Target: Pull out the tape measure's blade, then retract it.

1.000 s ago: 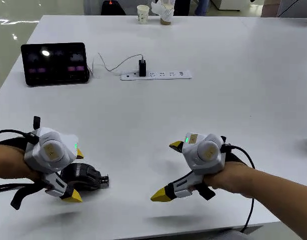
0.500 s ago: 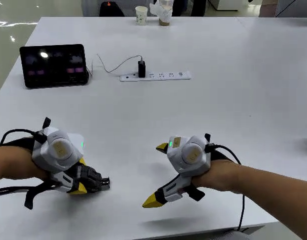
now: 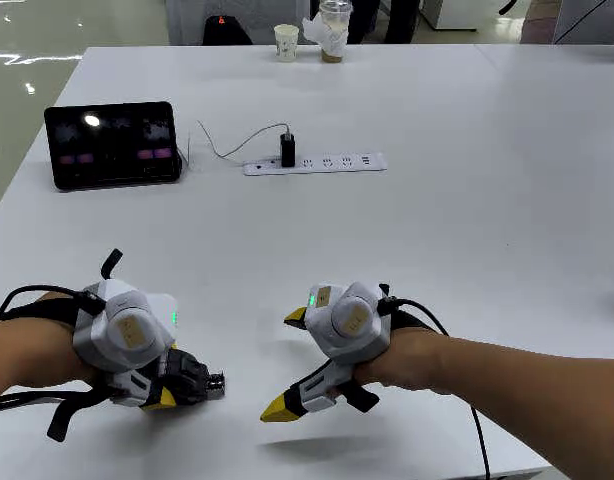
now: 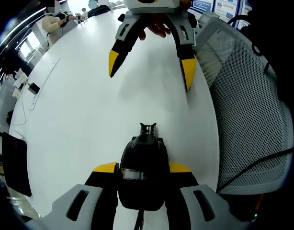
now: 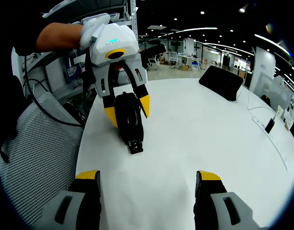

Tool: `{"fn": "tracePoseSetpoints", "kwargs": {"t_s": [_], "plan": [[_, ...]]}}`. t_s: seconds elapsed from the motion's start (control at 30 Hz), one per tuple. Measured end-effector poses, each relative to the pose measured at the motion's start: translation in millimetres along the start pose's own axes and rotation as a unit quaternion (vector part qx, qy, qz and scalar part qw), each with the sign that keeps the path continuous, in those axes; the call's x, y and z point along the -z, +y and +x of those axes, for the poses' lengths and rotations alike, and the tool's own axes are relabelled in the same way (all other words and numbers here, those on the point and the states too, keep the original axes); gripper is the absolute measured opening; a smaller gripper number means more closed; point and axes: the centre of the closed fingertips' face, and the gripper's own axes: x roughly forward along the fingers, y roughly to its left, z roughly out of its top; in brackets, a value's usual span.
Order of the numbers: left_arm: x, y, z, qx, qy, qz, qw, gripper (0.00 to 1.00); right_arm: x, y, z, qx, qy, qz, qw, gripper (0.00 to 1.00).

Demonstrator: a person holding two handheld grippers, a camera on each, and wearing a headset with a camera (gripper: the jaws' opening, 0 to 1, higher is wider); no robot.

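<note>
Left gripper (image 5: 128, 111) clamps a black rubber-cased tape measure (image 5: 130, 127), resting near the white table's (image 3: 437, 200) front edge. Small metal hook tab (image 4: 147, 128) faces the right gripper (image 3: 287, 362), jaws wide, empty, near it. Risks: jaws slipping off that small tab, or the case twisting in the clamp under pull (blade could snap back). Lock button not discernible; case mostly covered in the head view.

The tape measure (image 3: 185, 376) is a black, rounded case at the lower left of the head view. It sits low against the white counter (image 3: 437, 200), clamped between the yellow-tipped jaws of the left tool (image 4: 142, 168). Its blade is wound in. Just the small metal end hook (image 4: 147, 128) pokes from the case mouth, pointing toward the frame's centre.
</note>
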Motion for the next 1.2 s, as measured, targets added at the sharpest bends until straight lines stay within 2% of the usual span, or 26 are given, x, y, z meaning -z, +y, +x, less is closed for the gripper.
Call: {"fn": "tracePoseSetpoints", "kwargs": {"t_s": [0.1, 0.23, 0.4, 0.5, 0.73, 0.83, 0.93, 0.97, 1.07, 1.1, 1.13, 1.2], "plan": [[0.4, 0.5, 1.2, -0.004, 0.003, -0.002, 1.0, 0.32, -2.9, 1.0, 6.3, -0.001, 0.003, 0.0, 1.0, 0.75], [0.2, 0.7, 1.6, -0.004, 0.003, -0.004, 1.0, 0.32, -8.9, 9.3, 16.9, -0.017, 0.007, -0.026, 0.9995, 0.66], [0.2, 0.3, 2.1, 0.001, 0.004, -0.005, 1.0, 0.32, -15.4, 12.1, 33.3, -0.024, 0.012, -0.045, 0.9986, 0.54], [0.2, 0.0, 2.5, 0.001, 0.004, -0.005, 1.0, 0.32, -16.2, 15.5, 43.5, -0.029, 0.025, -0.064, 0.9972, 0.44], [0.0, -0.5, 2.9, -0.001, 0.005, -0.005, 1.0, 0.32, -19.5, 20.9, 59.2, -0.043, 0.029, -0.067, 0.9964, 0.35], [0.2, -0.5, 3.1, -0.001, 0.006, -0.006, 1.0, 0.32, -21.0, 20.6, 63.4, -0.043, 0.029, -0.07, 0.9962, 0.28], [0.4, -0.5, 2.8, -0.001, 0.006, -0.006, 1.0, 0.32, -21.7, 20.9, 66.5, -0.049, 0.027, -0.071, 0.9959, 0.16], [0.3, -0.4, 2.9, -0.002, 0.004, -0.006, 1.0, 0.32, -21.2, 23.0, 68.2, -0.052, 0.028, -0.064, 0.9962, 0.15], [0.0, -0.7, 2.6, -0.005, -0.001, -0.008, 1.0, 0.32, -19.2, 25.0, 74.6, -0.043, 0.036, -0.083, 0.995, 0.13], [0.1, -1.0, 2.5, -0.005, -0.002, -0.006, 1.0, 0.32, -15.2, 26.2, 74.5, -0.042, 0.048, -0.093, 0.9936, 0.13], [0.0, -1.1, 2.4, -0.005, -0.002, -0.006, 1.0, 0.32, -17.9, 25.3, 77.3, -0.042, 0.04, -0.093, 0.994, 0.13], [-0.2, -0.7, 2.3, -0.007, -0.002, -0.007, 1.0, 0.32, -16.6, 22.9, 77.8, -0.042, 0.04, -0.086, 0.9946, 0.13]]}}
